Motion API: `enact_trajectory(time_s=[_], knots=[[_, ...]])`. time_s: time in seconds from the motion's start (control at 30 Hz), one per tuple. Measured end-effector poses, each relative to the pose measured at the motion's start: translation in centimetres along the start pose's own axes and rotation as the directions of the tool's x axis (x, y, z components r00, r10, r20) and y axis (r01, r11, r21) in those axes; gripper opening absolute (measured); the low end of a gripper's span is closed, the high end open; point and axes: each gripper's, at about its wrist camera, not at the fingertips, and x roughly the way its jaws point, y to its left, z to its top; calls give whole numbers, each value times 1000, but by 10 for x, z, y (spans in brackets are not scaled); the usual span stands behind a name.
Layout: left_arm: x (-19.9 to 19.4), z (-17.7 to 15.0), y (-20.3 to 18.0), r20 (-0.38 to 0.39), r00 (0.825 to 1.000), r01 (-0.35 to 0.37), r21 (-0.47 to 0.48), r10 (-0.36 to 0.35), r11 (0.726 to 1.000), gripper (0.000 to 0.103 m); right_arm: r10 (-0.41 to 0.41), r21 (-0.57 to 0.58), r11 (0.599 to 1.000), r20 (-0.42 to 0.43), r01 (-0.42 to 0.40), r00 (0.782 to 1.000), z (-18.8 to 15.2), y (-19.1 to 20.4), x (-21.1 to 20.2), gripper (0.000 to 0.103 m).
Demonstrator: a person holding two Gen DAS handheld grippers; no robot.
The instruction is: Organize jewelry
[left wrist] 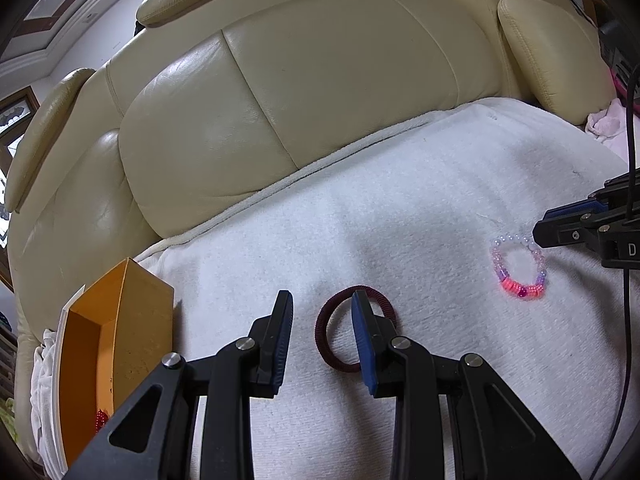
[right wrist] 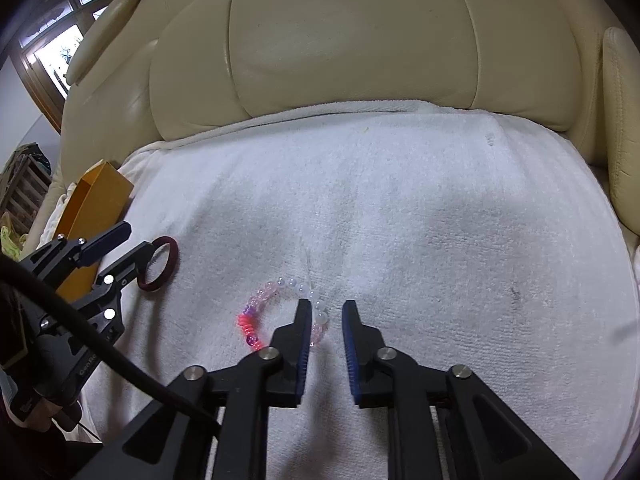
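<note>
**A:** What do you see from where you sit?

**B:** I see a soft white towel (left wrist: 400, 240) spread over a cream leather sofa (left wrist: 280, 100). The towel is fuzzy. The sofa is smooth and shiny, with fat round cushions.

**A:** Where is the jewelry?

**B:** A bead bracelet (right wrist: 280, 316) lies flat on the towel, near my right gripper (right wrist: 326, 308). Its beads are small and round. Some are clear, some pale pink, some purple, and a few flat ones glow bright pink. A dark red hair band (left wrist: 340, 332) lies to the left of it, well apart. It is a ribbed, stretchy ring.

**A:** What is your right gripper doing?

**B:** Its two blue ribbed pads stand a little apart. Nothing is pinched between them. The left pad sits over the bracelet's right side and hides a few beads. I cannot tell if it touches them.

**A:** And the left gripper (left wrist: 322, 300)?

**B:** Its pads are apart too, with bare towel between them. The right pad sits over the hair band's ring. I cannot tell if it touches the band.

**A:** What else is around?

**B:** An open orange box (left wrist: 96, 340) made of card stands at the far left edge of the towel, just beside my left gripper. Something small and red (left wrist: 102, 420) lies at its near end. A black cable (right wrist: 120, 364) crosses in front of my right camera.
</note>
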Motion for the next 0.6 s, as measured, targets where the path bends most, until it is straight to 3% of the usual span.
enact_trajectory(time_s=[0.1,0.2,0.6], knots=[[2,-1,1,-9,1000,1,0,-1,1000,34,2,0,1000,-10,-2,1000,2,4,6,21],[5,-4,5,-32,999,18,-5,-18,1000,50,6,-4,1000,-21,-6,1000,0,5,9,26],[14,-20,44,-83,981,161,-162,-176,974,50,-12,-129,992,-15,10,1000,-7,30,22,26]])
